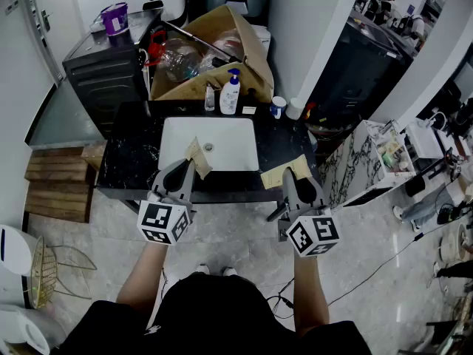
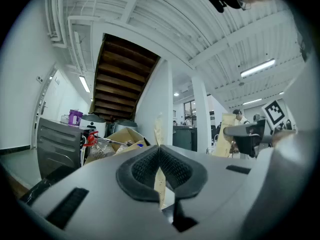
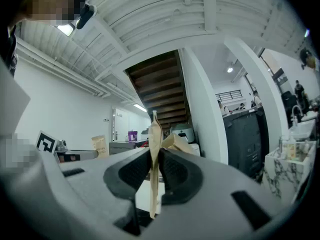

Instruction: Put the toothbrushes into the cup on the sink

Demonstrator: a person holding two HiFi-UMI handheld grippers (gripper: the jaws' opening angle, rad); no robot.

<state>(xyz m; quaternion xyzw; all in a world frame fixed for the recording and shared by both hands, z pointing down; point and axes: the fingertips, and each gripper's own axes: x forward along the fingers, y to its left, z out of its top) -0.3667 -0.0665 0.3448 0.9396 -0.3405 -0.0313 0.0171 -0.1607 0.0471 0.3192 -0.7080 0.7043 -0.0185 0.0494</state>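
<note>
In the head view I hold both grippers in front of the black counter, with its white sink basin. My left gripper is shut on a flat tan toothbrush packet that sticks out over the basin's front edge. In the left gripper view that packet stands edge-on between the pads. My right gripper is shut on a second tan packet, seen pinched upright in its own view. A small blue-and-white cup stands at the counter's back right.
A pump bottle and a small bottle stand behind the basin. A cardboard box of clutter sits behind the counter, a dark cabinet to its left. A marble-top stand is at the right.
</note>
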